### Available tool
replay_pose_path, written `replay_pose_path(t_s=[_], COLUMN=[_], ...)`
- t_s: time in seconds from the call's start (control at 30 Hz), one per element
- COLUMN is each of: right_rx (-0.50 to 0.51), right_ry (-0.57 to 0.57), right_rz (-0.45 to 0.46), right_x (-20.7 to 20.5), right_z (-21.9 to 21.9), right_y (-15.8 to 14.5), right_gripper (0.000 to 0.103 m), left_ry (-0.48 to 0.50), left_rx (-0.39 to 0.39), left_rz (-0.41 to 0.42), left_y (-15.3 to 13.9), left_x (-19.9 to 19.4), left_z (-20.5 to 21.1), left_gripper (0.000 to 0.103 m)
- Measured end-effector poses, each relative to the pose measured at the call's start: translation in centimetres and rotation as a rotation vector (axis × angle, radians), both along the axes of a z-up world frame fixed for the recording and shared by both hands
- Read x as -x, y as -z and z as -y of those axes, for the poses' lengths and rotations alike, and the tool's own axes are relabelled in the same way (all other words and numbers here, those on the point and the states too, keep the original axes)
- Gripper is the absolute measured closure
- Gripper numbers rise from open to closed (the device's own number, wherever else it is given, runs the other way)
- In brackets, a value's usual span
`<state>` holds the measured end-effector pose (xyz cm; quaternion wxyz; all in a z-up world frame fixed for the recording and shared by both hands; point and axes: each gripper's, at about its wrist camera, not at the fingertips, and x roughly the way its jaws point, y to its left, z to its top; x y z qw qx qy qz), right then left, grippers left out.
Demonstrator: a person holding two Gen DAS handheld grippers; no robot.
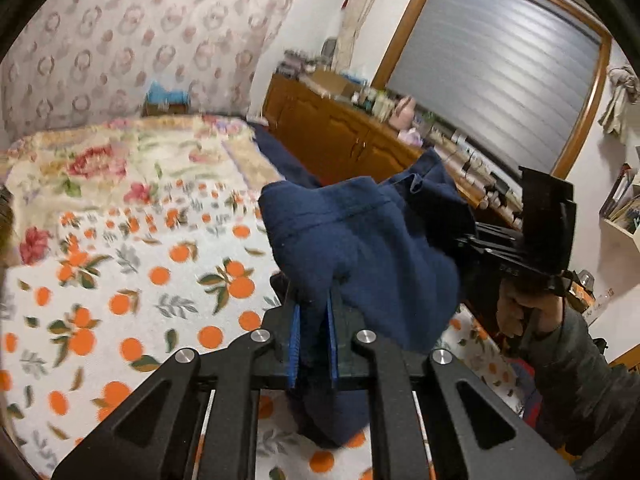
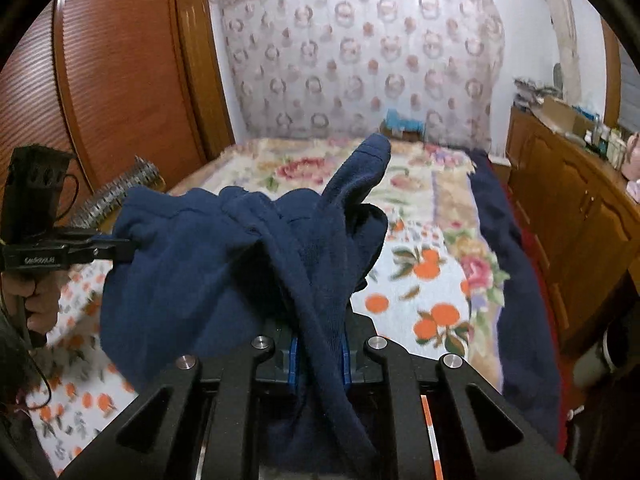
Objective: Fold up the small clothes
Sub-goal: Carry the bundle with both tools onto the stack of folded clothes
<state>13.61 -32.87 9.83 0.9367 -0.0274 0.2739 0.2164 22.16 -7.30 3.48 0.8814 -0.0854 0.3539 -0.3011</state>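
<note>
Left wrist view: the left tongs (image 1: 314, 316) are clamped on a navy garment (image 1: 360, 248), which hangs in the air above a bed (image 1: 120, 272) with an orange-print cover. The right tongs (image 1: 466, 240) grip the garment's other end, a hand (image 1: 524, 308) holding them.

Right wrist view: the right tongs (image 2: 320, 354) pinch a bunched fold of the navy garment (image 2: 192, 264); the left tongs (image 2: 126, 249) hold its far edge, over the bed (image 2: 420, 280).

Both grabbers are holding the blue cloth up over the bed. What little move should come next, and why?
Probably pull the two grippers apart to stretch the cloth flat. It hangs bunched and wrinkled between the left gripper and right gripper, both jaws shut on it, above the bed. Flat cloth folds more neatly.
</note>
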Motion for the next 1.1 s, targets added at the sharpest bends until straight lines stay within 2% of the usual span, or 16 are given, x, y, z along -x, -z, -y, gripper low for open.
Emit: replay_pose_path(t_s=[0.17, 0.33, 0.53, 0.63, 0.87, 1.1], right_rx=[-0.009, -0.018, -0.026, -0.02, 0.015, 0.078], right_ry=[-0.06, -0.152, -0.286, -0.345, -0.478, -0.6], right_rz=[0.065, 0.126, 0.176, 0.198, 0.207, 0.158], right_x=[0.4, -0.4, -3.9, -7.3, -15.1, -21.5], right_z=[-2.3, -6.6, -12.9, -15.7, -22.4, -31.1], right_y=[-1.8, -3.6, -5.3, -5.5, -5.4, -3.9], right_gripper=[0.088, 0.088, 0.088, 0.088, 0.088, 0.088], left_ry=[-0.067, -0.161, -0.308, -0.385, -0.526, -0.653], left_rx=[0.013, 0.006, -0.003, -0.017, 0.003, 0.045], left_rz=[0.079, 0.139, 0.181, 0.205, 0.209, 0.117], left_y=[-2.9, -5.0, -6.1, -6.2, -4.8, 0.7], left_x=[2.5, 4.7, 6.5, 7.3, 9.0, 10.7], left_z=[-3.8, -8.8, -15.4, -18.2, -24.0, -28.9], left_gripper=[0.091, 0.091, 0.091, 0.091, 0.091, 0.091])
